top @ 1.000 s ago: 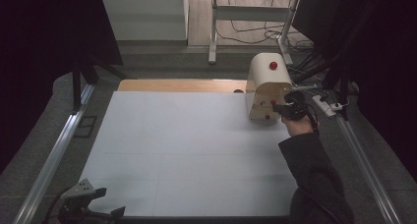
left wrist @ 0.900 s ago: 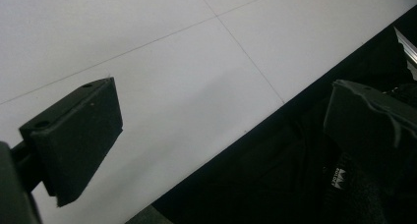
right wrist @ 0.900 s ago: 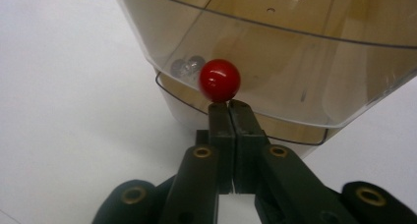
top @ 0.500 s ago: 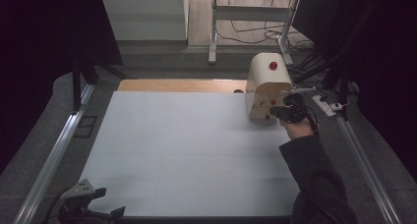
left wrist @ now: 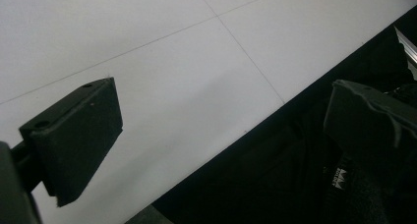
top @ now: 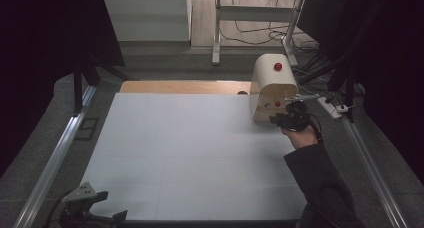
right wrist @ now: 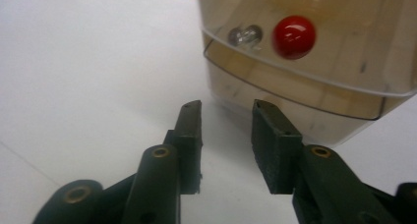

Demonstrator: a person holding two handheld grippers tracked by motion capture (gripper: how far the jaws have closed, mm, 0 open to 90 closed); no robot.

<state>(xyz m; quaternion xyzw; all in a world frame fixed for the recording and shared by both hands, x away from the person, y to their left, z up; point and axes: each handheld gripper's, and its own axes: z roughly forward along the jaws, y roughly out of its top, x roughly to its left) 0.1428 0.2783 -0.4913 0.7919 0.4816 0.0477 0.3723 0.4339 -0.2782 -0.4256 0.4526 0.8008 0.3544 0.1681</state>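
White sheeting covers the bench (top: pixel 190 153), and at its far right corner stands a rounded wooden box (top: pixel 271 88) with a red knob (top: pixel 278 66) on its top and a second red knob (right wrist: pixel 294 36) low on its clear front flap. The right tool (top: pixel 286 119), held in a hand (top: pixel 301 136) with a dark sleeve, sits just in front of that flap, jaws parted by a narrow gap and holding nothing. The left tool (top: pixel 85 208) lies at the bench's near left edge, jaws wide apart and empty.
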